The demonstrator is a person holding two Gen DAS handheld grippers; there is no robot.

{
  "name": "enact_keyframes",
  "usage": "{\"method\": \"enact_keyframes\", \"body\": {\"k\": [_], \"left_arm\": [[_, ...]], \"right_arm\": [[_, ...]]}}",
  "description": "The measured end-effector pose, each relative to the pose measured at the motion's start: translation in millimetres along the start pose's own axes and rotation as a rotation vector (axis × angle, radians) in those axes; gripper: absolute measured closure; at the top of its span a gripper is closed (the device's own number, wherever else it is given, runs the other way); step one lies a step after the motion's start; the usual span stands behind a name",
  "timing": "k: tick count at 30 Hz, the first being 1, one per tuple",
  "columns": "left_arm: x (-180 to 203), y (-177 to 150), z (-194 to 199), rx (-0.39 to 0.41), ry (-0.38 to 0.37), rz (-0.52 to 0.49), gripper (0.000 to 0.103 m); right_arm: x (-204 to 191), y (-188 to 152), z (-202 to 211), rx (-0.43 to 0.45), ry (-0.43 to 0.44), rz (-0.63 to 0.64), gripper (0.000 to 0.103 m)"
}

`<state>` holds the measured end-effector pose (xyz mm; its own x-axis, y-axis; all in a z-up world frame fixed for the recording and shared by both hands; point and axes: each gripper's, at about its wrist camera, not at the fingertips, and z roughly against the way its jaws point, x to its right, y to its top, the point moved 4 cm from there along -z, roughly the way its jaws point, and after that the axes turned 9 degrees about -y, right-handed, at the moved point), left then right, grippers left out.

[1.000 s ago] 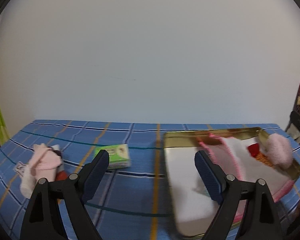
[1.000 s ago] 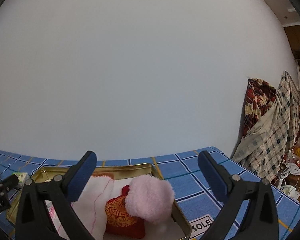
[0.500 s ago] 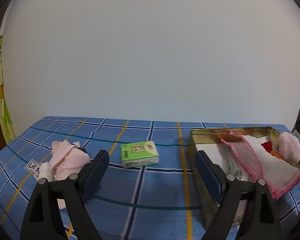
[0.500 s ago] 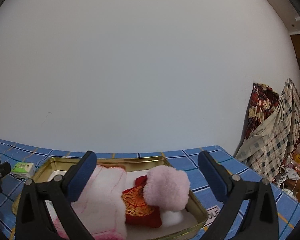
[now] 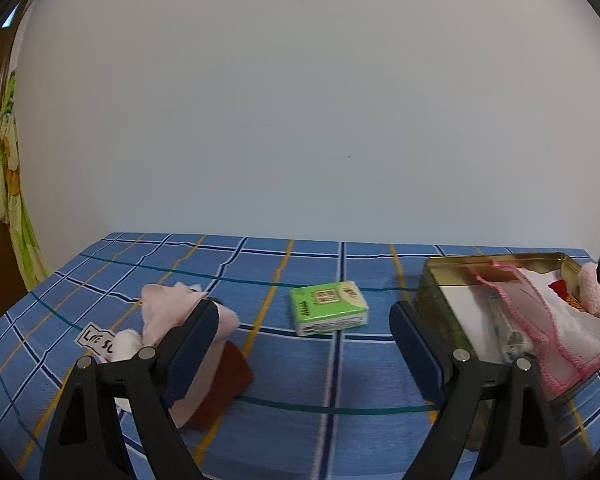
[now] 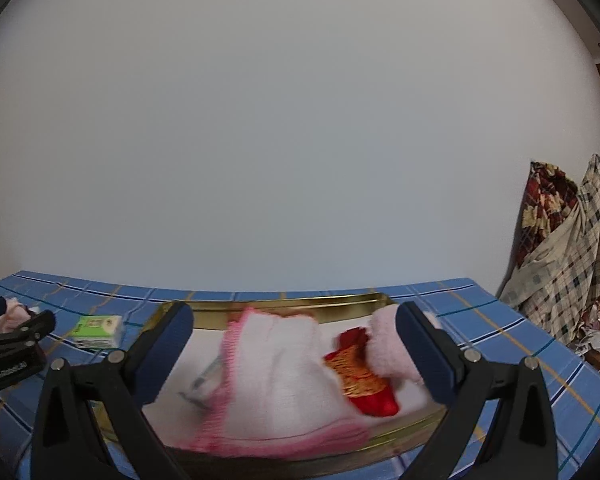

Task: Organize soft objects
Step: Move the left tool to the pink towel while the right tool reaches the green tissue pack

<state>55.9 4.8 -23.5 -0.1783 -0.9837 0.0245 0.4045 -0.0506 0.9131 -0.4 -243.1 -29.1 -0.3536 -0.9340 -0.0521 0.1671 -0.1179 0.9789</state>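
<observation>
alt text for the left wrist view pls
Open left tongs hover over a blue plaid cloth, facing a green tissue pack. A pink soft bundle lies to the left; a gold tin holding a pink-edged towel sits right.

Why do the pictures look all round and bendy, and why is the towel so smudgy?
In both wrist views the fisheye lens bends the blue checked cloth and leaves dark corners. In the right wrist view the pink-edged towel and red pouch in the gold tin are smeared by motion blur. In the left wrist view the green tissue pack is only slightly soft. Light is even, with no strong glare.
</observation>
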Motion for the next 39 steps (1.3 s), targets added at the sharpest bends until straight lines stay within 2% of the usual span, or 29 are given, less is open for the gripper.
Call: {"method": "enact_keyframes", "body": {"k": [11, 26, 35, 39], "left_arm": [[-37.0, 0.0, -4.5, -0.022, 0.042, 0.022, 0.014], [-74.6, 1.0, -2.9, -0.022, 0.263, -0.036, 0.014], [-98.2, 0.9, -7.9, -0.036, 0.302, -0.016, 0.014], [-113.9, 0.7, -9.7, -0.060, 0.289, 0.011, 0.014]], "right_arm": [[-61.1, -5.5, 11.5, -0.036, 0.100, 0.014, 0.000], [-109.1, -6.6, 4.7, -0.071, 0.174, 0.032, 0.000], [-124.4, -8.7, -2.6, -0.082, 0.191, 0.047, 0.000], [-134.2, -12.0, -6.5, -0.095, 0.201, 0.053, 0.000]]}}
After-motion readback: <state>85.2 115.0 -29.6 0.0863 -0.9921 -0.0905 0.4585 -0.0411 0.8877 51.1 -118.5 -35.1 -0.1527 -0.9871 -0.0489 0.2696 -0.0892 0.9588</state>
